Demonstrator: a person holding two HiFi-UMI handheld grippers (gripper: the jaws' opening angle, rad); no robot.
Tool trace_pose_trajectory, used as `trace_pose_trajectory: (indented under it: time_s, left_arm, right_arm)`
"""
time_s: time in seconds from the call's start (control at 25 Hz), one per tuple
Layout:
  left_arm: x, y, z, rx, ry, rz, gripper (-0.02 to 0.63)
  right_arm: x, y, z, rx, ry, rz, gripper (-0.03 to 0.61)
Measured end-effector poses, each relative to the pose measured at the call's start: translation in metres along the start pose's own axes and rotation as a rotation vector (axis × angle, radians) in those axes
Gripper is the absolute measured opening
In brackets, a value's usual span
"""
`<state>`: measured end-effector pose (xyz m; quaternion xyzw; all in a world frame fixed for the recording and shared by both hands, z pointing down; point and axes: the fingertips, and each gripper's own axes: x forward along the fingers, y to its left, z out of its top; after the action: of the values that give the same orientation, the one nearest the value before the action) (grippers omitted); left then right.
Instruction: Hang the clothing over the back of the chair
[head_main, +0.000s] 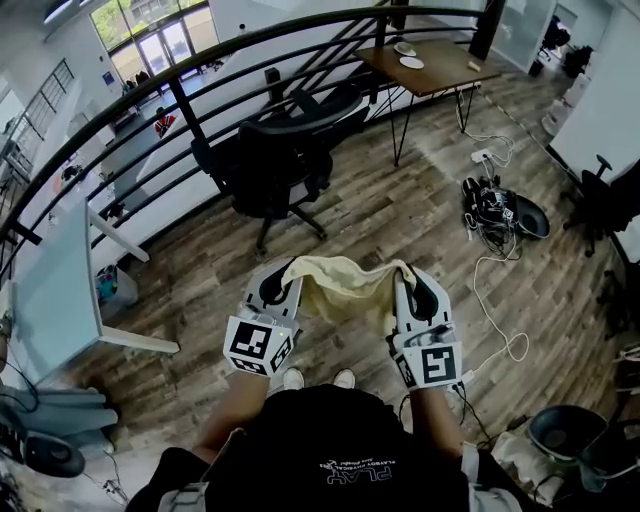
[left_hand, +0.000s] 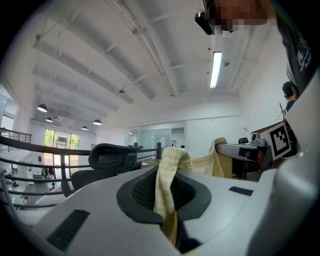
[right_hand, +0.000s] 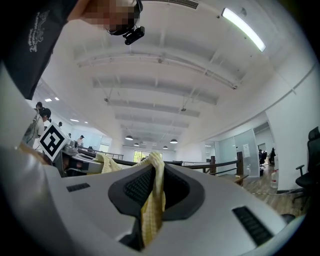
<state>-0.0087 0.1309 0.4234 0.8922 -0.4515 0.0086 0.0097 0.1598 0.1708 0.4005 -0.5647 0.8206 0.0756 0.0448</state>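
A pale yellow garment (head_main: 345, 285) hangs stretched between my two grippers at chest height. My left gripper (head_main: 285, 268) is shut on its left edge, and the cloth (left_hand: 167, 187) shows pinched between the jaws in the left gripper view. On the other side my right gripper (head_main: 402, 272) is shut on the right edge, with yellow cloth (right_hand: 151, 197) squeezed between its jaws. The black office chair (head_main: 275, 160) stands ahead on the wood floor, its back (left_hand: 114, 157) turned toward me and apart from the garment.
A curved black railing (head_main: 200, 70) runs behind the chair. A wooden desk with plates (head_main: 430, 65) stands at the back right. Cables and a power strip (head_main: 490, 215) lie on the floor to the right. A light table (head_main: 55, 290) is on the left.
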Motion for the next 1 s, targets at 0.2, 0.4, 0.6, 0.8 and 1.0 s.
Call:
trace_pose_trajectory:
  time_s: [0.2,0.4,0.6,0.8,1.0]
  left_arm:
    - [0.003,-0.008,0.0,0.014,-0.006,0.031,0.023]
    - [0.01,-0.003,0.001,0.024,-0.001,0.05,0.023]
    - [0.023,0.011,-0.002,0.021,0.002,0.051,0.023]
    - [0.04,0.028,-0.006,-0.006,0.0,0.039,0.023]
    - [0.061,0.051,-0.003,0.016,-0.005,0.03,0.023]
  right_arm:
    - [0.001,-0.006,-0.001,0.002,-0.014,0.055,0.043]
    - [0.013,-0.011,-0.002,0.004,-0.018,0.075,0.043]
    - [0.034,-0.011,-0.007,-0.001,-0.019,0.091,0.043]
    - [0.058,-0.009,-0.012,-0.019,-0.015,0.101,0.043]
    - [0.089,-0.012,-0.018,-0.047,-0.011,0.118,0.043]
